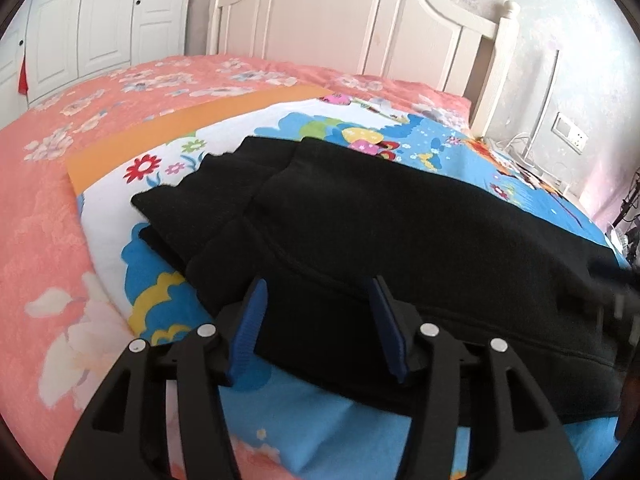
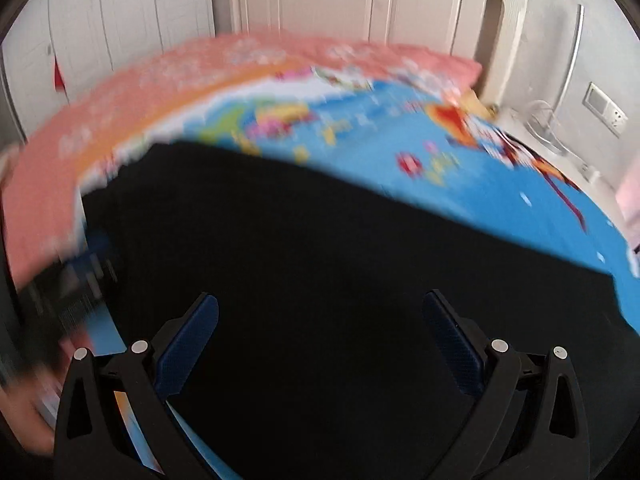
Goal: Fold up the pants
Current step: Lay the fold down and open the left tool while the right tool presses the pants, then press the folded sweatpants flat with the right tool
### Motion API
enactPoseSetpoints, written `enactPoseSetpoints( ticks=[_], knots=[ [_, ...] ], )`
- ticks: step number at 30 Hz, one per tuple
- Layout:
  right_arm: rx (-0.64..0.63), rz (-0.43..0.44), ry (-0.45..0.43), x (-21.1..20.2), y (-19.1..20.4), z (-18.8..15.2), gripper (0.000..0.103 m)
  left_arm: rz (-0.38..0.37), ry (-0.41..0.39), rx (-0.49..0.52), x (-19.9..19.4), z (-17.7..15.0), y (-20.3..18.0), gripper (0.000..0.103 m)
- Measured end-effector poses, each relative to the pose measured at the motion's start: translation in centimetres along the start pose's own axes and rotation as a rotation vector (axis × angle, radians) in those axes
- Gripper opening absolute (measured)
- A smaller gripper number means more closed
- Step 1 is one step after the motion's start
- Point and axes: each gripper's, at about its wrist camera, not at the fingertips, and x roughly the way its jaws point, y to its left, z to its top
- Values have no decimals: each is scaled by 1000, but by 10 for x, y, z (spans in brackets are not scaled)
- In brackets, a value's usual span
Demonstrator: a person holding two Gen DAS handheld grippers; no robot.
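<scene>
The black pants are lying flat on a bright cartoon sheet that is covering part of a pink flowery bedspread. An orange strip is running along the far edge of the sheet. The pants are stretching from the near side toward the white headboard, and the two leg ends are pointing to the far left, one on top of the other.

The left gripper is sitting low at the near edge of the pants. Its blue fingers are standing apart, and the dark cloth is lying right between and under them. Nothing is being pinched.

The right gripper is hanging over the wide middle of the pants. Its blue fingers are spread wide apart too, with black cloth filling the space below them. This view is blurry, so I cannot tell if the tips are touching the cloth.

White wardrobe doors are standing behind the bed on the left.
</scene>
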Motion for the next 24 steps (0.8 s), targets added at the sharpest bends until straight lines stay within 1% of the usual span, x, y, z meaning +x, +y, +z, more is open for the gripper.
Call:
enactPoseSetpoints(
  ticks=[2,3,5,6,9,11,12,13,14,15,18,19,20,22,24],
  knots=[
    [-6,-54,23,-2,-10,-19,98,-11,-1,-12,-11,2,-5,53],
    [27,-54,27,-4,-20,-30,98,-35,-8,2,-18,4,-13,53],
    [92,-22,36,-6,-37,-39,98,-52,-11,47,-25,7,-30,53],
    [107,-22,42,-7,-42,-42,98,-61,0,81,-26,11,-43,53],
    [148,-14,42,-11,-54,-51,98,-72,62,144,-18,18,-72,53],
    [152,-5,24,-14,-56,-57,98,-69,144,190,-2,23,-95,53],
    [149,-4,13,-15,-57,-59,98,-74,164,196,2,25,-100,52],
    [152,1,7,-16,-57,-61,98,-96,203,201,10,26,-109,53],
    [156,4,5,-16,-59,-61,98,-96,229,199,16,27,-113,53],
    [164,8,5,-18,-60,-63,98,-69,250,200,22,26,-118,53],
    [158,25,3,-23,-62,-67,98,12,242,248,29,26,-126,57],
    [150,27,-2,-24,-62,-69,98,39,247,244,32,29,-125,62],
    [139,28,-8,-25,-61,-72,98,58,254,236,34,32,-121,62],
    [122,30,-29,-28,-61,-77,98,129,267,208,36,43,-115,61],
    [126,40,-32,-27,-63,-77,98,191,276,189,38,52,-110,60]
  ],
)
